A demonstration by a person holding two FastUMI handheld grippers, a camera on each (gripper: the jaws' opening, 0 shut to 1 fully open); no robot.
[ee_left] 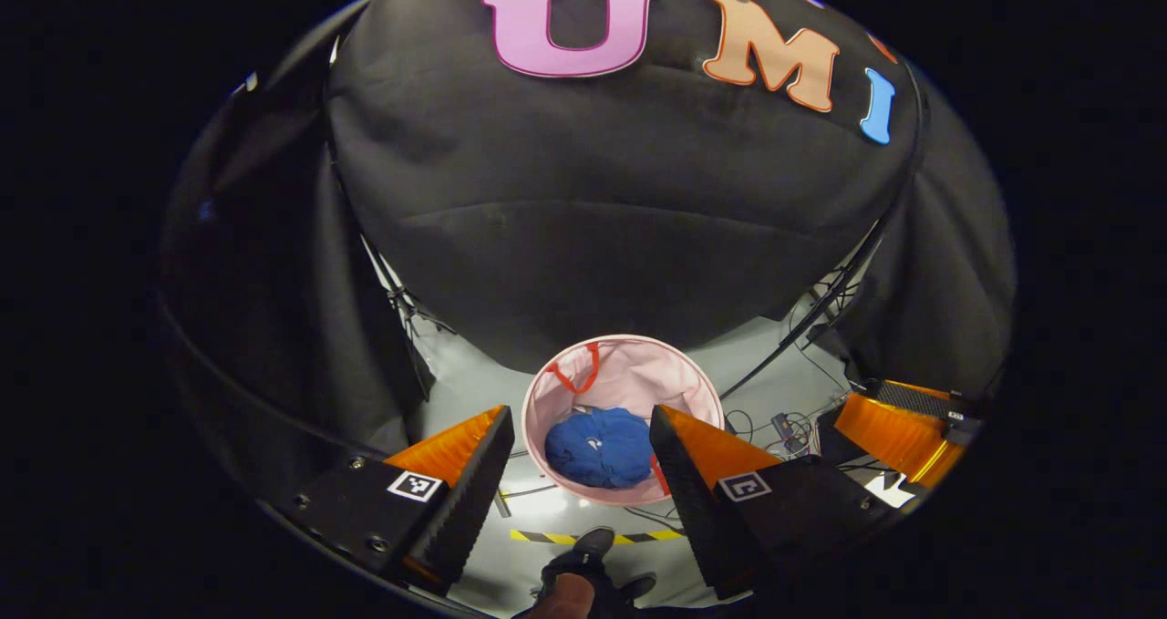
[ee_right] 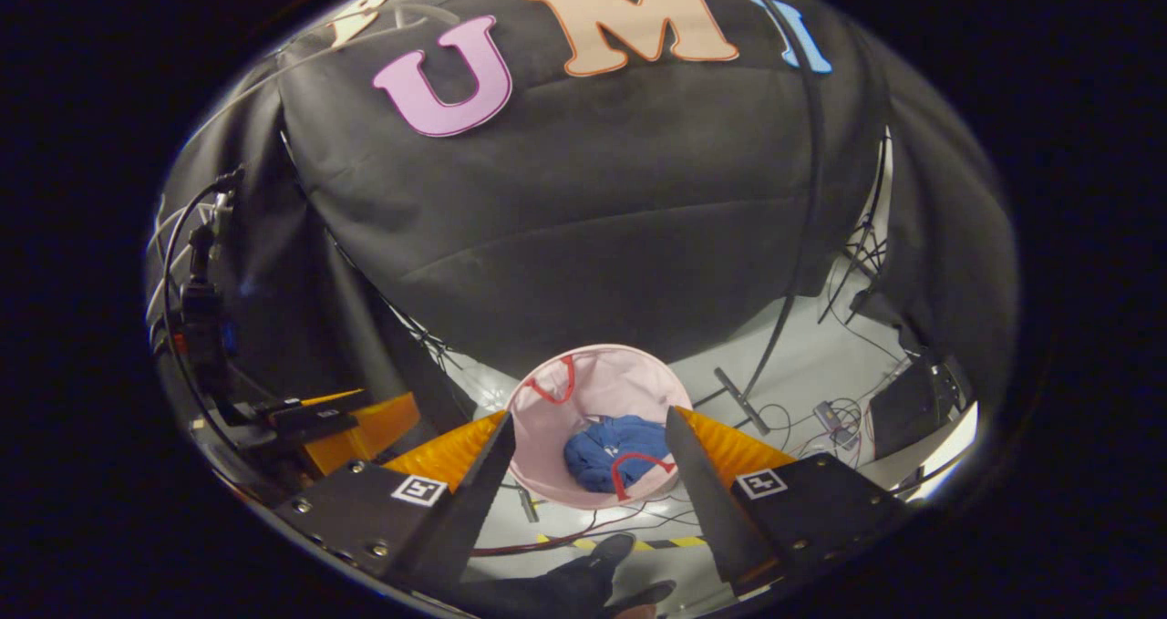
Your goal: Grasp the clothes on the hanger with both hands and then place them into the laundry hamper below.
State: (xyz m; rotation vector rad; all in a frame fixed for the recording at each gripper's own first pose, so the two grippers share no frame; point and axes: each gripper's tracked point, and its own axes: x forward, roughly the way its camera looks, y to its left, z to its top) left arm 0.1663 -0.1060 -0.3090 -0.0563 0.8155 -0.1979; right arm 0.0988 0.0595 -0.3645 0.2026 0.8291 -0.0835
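- The blue clothes [ee_left: 599,447] lie bunched at the bottom of the pink laundry hamper [ee_left: 638,368], which stands on the floor [ee_left: 474,391] below both grippers; in the right gripper view the same bundle [ee_right: 618,450] sits beneath a red handle loop [ee_right: 638,469].
- The left gripper [ee_left: 582,473] hangs above the hamper with its fingers spread apart and nothing between them; the right gripper [ee_right: 588,482] hangs likewise, fingers apart and empty.
- Judged from this, the drop looks done, and little remains to fail.
- One risk: a gripper lowered carelessly could snag a red handle [ee_left: 583,373] or push the soft rim and tip the hamper.
- Another: cables [ee_right: 821,418] trail across the floor near the hamper, and the person's shoe [ee_left: 583,551] stands by the striped tape [ee_left: 547,537]; a misstep could drag a cable into the hamper.
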